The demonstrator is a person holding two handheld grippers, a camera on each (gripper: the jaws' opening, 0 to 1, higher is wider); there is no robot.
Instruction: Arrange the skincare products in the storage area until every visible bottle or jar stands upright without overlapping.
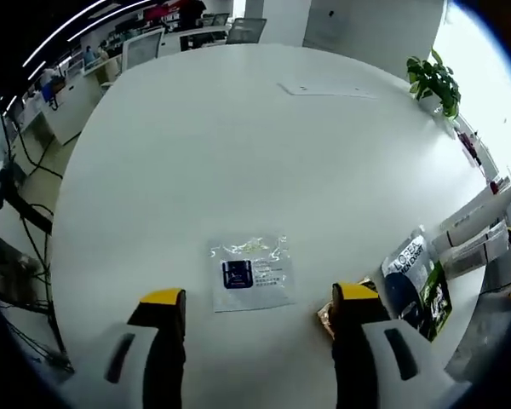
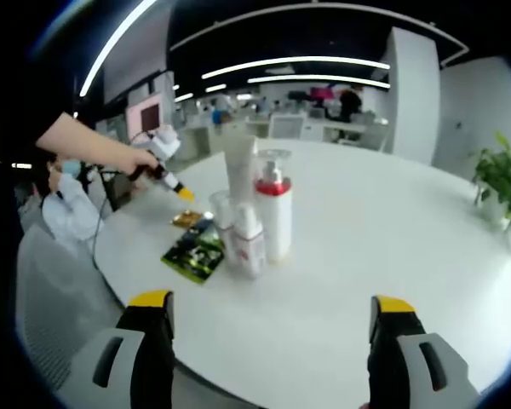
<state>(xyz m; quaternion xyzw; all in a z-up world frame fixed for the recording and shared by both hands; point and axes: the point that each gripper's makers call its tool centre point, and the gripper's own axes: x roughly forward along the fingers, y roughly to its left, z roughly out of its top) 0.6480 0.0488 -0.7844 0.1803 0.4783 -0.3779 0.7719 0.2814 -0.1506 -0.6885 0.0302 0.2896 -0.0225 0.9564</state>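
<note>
Both tongs are riding spread and empty. Between the left gripper jaws, a little ahead, a flat clear sample sachet is lying on the white table; a gold sachet is touching the right jaw, and dark product packets are lying further right near the edge. Ahead of the right gripper, well beyond its tips, the bottles are standing bunched: a red-collared pump bottle, a tall white tube behind it, and a small clear bottle in front, apparently touching. The other gripper is showing to their left.

Risk, as I judge it: reaching into that tight cluster with wide jaws could be knocking a neighbour over, and the tall tube looks tippy. The left-hand packets are sitting close to the table edge and could slide off.

The table is round, smooth and glossy, in an open office with strip lights, desks and a potted plant.
</note>
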